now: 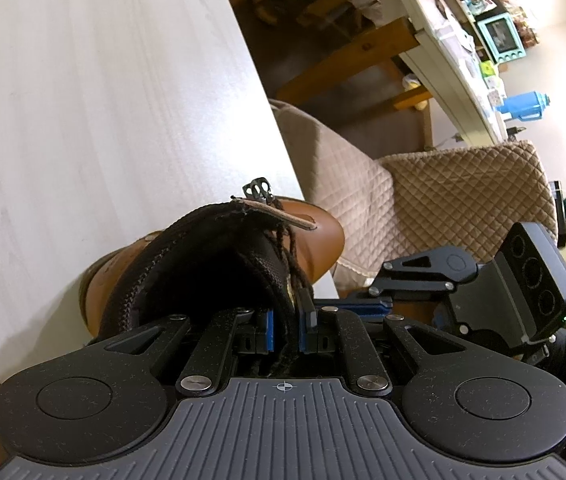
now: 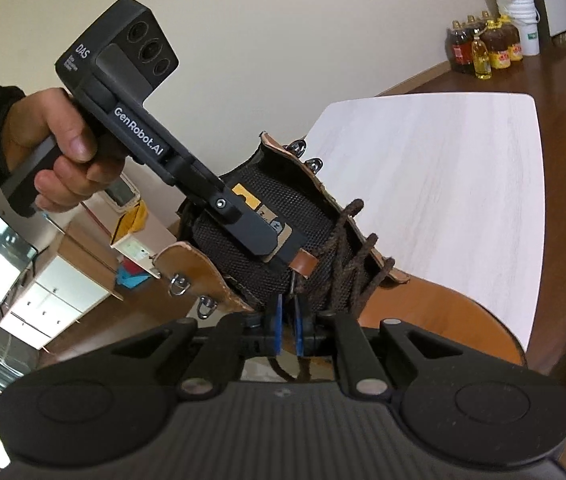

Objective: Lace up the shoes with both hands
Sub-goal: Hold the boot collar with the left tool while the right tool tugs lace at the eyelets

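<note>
Brown leather boot (image 1: pixel 325 240) sits at the edge of the pale wood counter (image 1: pixel 103 100), close to both claws. Its inside is black mesh, and the tongue (image 2: pixel 283 204) has a yellow tag on it. A dark brown lace (image 2: pixel 347 256) crosses back and forth over the front of the boot. Metal hooks (image 2: pixel 307 156) stick out along the open flaps near the top.

The left claw (image 1: pixel 287 324) has its blue pads nearly together. They are clamped on the black edge of the boot, with a bit of lace running down between them. In the right wrist view, the left claw (image 2: pixel 283 256) reaches down into the top of the boot, over the tongue. A hand (image 2: pixel 67 152) in a dark sleeve holds its black handle.

The right claw (image 2: pixel 287 328) also has its blue pads nearly together. A thin dark lace runs down between them, and the pads pinch it just below the boot's mesh. In the left wrist view, the body of the right tool (image 1: pixel 523 280) shows on the right side, beside the boot; its claw tips cannot be seen there.

Past the counter there is a chair with a tan quilted cover (image 1: pixel 443 200). A long white table (image 1: pixel 443 40) holds many small things and a blue jug (image 1: pixel 523 106). In the other view, bottles of yellow oil (image 2: pixel 483 48) stand on the floor by the wall, next to a white bucket (image 2: pixel 523 20)
</note>
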The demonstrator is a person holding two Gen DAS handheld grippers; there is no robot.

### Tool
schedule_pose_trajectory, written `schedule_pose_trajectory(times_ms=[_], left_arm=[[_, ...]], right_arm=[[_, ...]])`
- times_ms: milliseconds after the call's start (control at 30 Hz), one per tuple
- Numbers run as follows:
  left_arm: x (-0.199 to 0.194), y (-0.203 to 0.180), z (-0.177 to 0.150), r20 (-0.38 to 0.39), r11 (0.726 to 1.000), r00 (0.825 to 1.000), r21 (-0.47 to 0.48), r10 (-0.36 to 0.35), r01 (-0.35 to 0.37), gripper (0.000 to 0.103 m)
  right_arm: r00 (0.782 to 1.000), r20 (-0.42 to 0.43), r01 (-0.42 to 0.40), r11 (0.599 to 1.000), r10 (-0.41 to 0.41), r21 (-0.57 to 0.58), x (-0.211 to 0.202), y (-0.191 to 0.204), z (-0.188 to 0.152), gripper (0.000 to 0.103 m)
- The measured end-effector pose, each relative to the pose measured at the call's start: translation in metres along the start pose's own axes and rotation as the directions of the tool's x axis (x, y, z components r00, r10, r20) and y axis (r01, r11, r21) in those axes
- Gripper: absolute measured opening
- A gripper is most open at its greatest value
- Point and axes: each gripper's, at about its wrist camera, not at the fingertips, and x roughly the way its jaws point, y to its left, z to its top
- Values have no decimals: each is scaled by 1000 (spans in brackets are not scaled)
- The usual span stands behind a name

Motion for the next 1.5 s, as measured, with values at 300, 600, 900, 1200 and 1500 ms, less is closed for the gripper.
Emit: schedule_pose_trajectory(times_ms=[300, 600, 900, 1200, 1500], left_arm=[[-5, 8, -5, 0, 1000, 1000, -1, -23, 23, 11], [-7, 11, -8, -1, 1000, 1000, -8, -25, 25, 11], [-8, 12, -10, 3, 999, 999, -8, -33, 33, 11], [-7, 14, -12, -2, 999, 999, -15, -45, 45, 11], [-7, 16, -12, -3, 998, 998, -12, -57, 57, 12]], right_arm=[[999, 3, -34, 991, 34, 126, 5, -5, -5, 2], [997, 70, -29, 972, 13, 234, 7, -1, -8, 1], [998, 40, -67, 916, 56, 395, -6, -26, -17, 16], [992, 39, -128, 889, 123, 440, 2, -27, -12, 16], [988, 5, -142, 874, 158, 465, 10, -33, -11, 16]])
